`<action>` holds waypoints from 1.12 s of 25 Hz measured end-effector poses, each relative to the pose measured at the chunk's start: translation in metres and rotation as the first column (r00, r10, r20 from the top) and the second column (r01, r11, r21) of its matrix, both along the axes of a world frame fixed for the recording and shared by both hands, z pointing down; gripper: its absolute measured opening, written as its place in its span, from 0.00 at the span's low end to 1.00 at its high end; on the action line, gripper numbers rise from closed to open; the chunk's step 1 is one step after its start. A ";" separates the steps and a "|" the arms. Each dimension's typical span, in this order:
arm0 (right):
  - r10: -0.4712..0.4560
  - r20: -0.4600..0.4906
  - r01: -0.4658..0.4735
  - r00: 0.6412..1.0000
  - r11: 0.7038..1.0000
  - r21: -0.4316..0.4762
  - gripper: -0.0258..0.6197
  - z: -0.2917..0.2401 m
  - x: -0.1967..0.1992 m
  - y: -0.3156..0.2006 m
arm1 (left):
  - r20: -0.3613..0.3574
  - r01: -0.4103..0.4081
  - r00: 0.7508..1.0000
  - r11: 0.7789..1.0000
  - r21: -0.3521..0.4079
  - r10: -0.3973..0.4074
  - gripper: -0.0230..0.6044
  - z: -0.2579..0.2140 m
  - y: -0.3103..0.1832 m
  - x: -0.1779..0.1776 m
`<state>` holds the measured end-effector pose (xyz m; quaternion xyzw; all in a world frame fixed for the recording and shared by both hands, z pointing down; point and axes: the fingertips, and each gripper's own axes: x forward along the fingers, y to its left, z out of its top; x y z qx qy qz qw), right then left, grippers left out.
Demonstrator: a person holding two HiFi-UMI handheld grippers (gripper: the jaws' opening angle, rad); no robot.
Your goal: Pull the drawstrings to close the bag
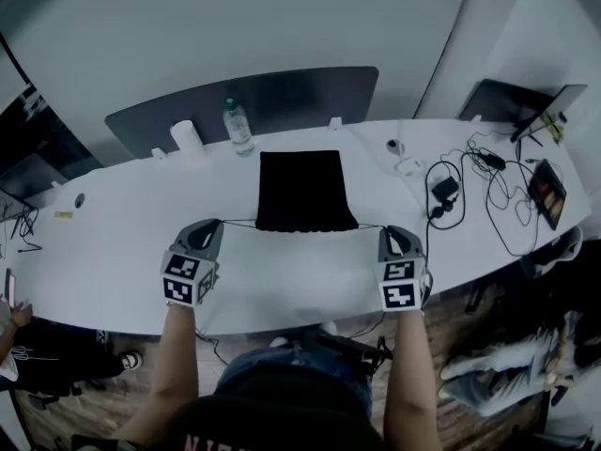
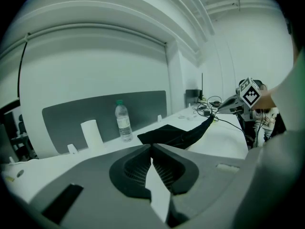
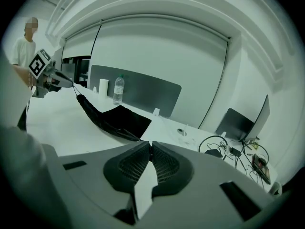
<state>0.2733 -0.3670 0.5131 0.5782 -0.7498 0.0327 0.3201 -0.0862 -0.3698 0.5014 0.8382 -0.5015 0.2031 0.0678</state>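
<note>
Pull step in hand: left gripper (image 1: 216, 225) and right gripper (image 1: 386, 231) each have their jaws pinched on a taut drawstring (image 1: 239, 221). The black bag (image 1: 302, 191) lies on the counter (image 1: 113, 242) between them (mouth apparently not cinched). Next: spread hands further apart.

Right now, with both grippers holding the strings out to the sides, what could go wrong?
1. The drawstring is thin and pinched only at the closed jaw tips of the left gripper and right gripper, so it may slip free.
2. The near edge of the bag looks lifted off the table, so the whole bag may drag instead of cinching.
3. The bottle stands close behind the bag and could be knocked.
</note>
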 end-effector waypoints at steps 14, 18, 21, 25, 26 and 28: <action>0.012 0.018 -0.013 1.000 0.998 0.056 0.06 -0.027 0.017 -0.019 | -0.037 0.128 0.991 0.990 0.062 -0.126 0.05 -0.033 -0.011 -0.018; 0.020 0.020 -0.021 1.000 0.998 0.064 0.06 -0.031 0.023 -0.020 | -0.035 0.152 0.988 0.986 0.070 -0.150 0.05 -0.038 -0.013 -0.023; 0.025 0.026 -0.026 0.999 0.997 0.072 0.06 -0.033 0.026 -0.021 | -0.032 0.167 0.986 0.983 0.077 -0.165 0.05 -0.041 -0.013 -0.026; 0.025 0.029 -0.027 0.999 0.996 0.083 0.06 -0.036 0.031 -0.022 | -0.035 0.189 0.982 0.978 0.087 -0.187 0.05 -0.045 -0.013 -0.031; 0.025 0.029 -0.027 0.999 0.996 0.086 0.06 -0.038 0.032 -0.023 | -0.037 0.194 0.981 0.977 0.091 -0.192 0.05 -0.046 -0.014 -0.032; 0.026 0.024 -0.028 0.999 0.995 0.091 0.06 -0.040 0.033 -0.024 | -0.039 0.202 0.979 0.974 0.099 -0.199 0.05 -0.050 -0.015 -0.034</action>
